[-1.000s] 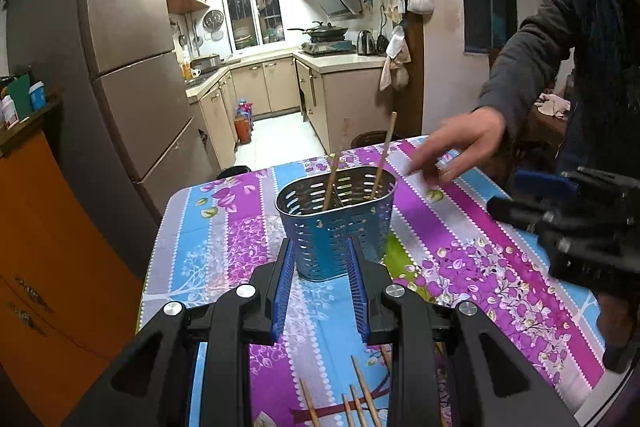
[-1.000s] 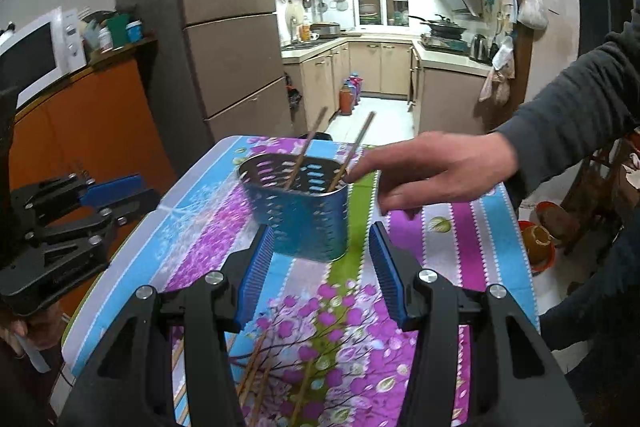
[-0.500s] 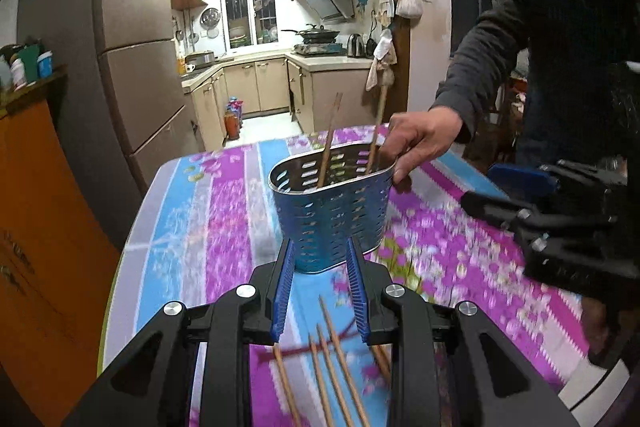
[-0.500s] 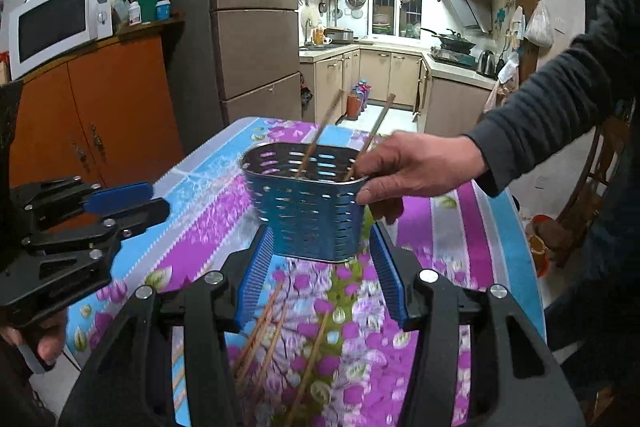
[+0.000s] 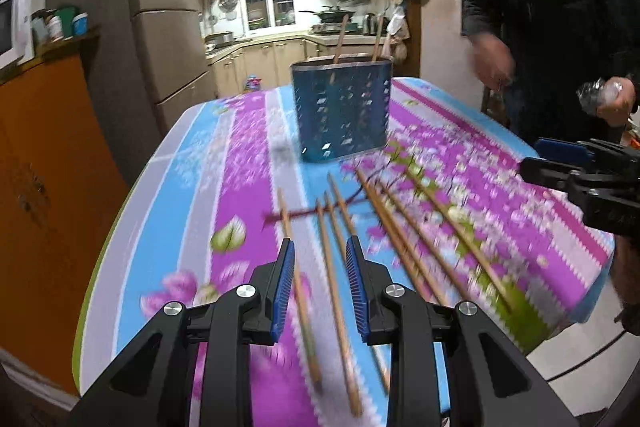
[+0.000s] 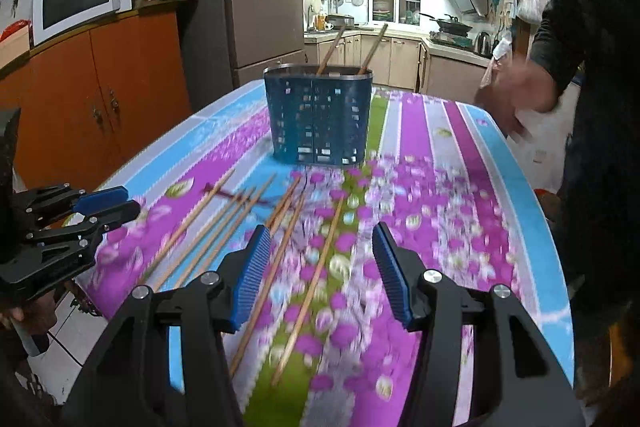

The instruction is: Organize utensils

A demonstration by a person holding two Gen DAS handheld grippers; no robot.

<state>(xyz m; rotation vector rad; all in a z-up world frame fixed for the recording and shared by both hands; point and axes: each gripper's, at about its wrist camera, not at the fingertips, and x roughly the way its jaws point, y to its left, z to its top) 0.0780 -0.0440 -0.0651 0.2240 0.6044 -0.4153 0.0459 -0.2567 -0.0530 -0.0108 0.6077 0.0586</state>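
A kitchen with pale cabinets and a window is seen beyond a table covered in a floral cloth striped in blue, purple and green. Both grippers are angled downward over the near end of the table. The left gripper is held with its jaws narrowly parted and nothing pressed between the pads; one loose chopstick is seen running up between its fingers on the cloth below. The right gripper is held wider, also empty, with two chopsticks lying on the cloth between its fingers. About seven loose chopsticks can be counted, though blur makes the count uncertain. A blue perforated holder is set upright further back, well beyond both grippers, with two chopsticks standing in it. A person in dark clothing is seen at the right.
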